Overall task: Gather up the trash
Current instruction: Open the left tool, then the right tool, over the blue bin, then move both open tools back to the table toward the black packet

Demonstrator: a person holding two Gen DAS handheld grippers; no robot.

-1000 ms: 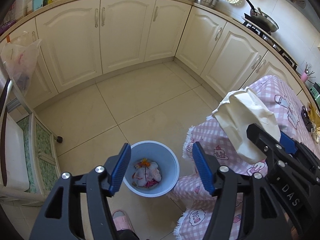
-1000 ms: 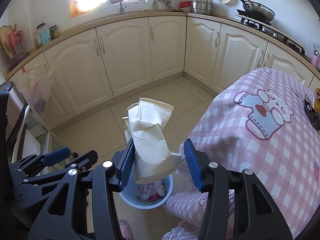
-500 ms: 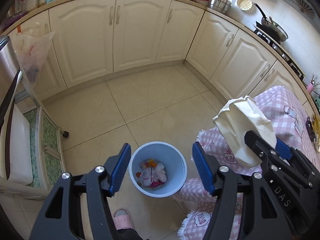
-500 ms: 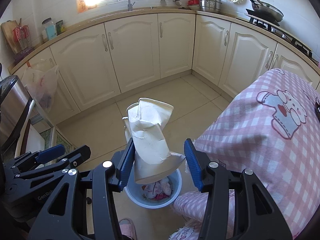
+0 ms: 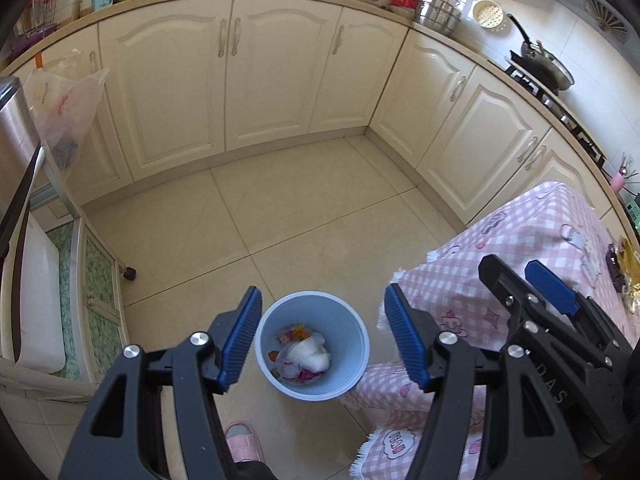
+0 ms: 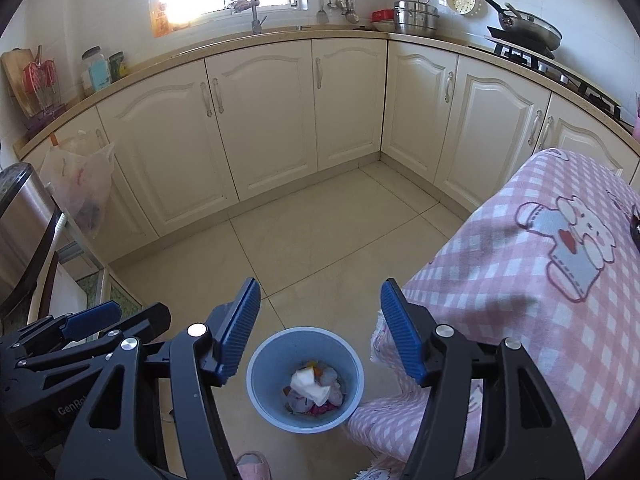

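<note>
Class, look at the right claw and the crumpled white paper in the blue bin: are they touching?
Apart. The right wrist view shows the right claw open and empty, with the white paper lying below it inside the blue bin.

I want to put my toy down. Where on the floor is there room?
Bare tiles stretch from the cabinets to the blue bin. It is crowded by the bin, where the pink tablecloth hangs and a pink slipper sits. The bin already holds trash.
</note>
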